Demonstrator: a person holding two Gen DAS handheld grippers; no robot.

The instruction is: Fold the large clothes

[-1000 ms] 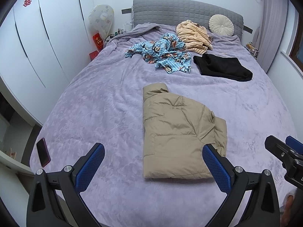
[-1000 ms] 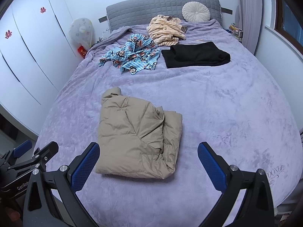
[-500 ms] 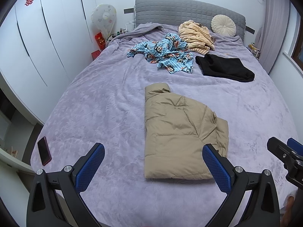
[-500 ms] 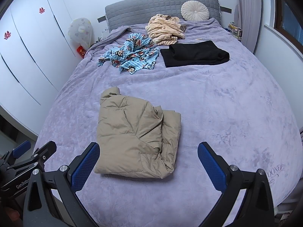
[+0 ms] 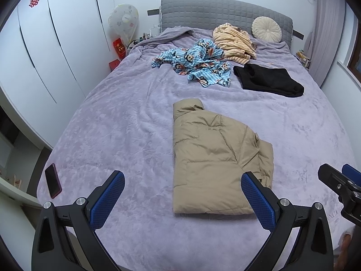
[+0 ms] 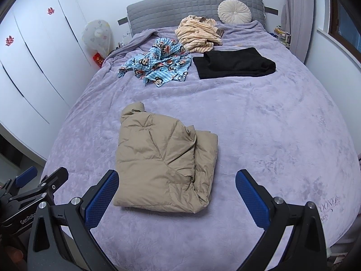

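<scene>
Both the left claw [image 5: 182, 194] and right claw [image 6: 177, 192] gape empty above the folded tan jacket [image 5: 216, 160]; only the left view shows what looks like a phone [image 5: 53, 180].

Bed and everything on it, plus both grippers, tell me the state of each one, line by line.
Tan puffer jacket: folded, lying flat.
Blue monkey-print garment: crumpled, unfolded.
Striped cream garment: in a heap.
Black garment: folded flat.
Phone: screen dark, at the bed's edge.
Left gripper: open, empty.
Right gripper: open, empty.
</scene>
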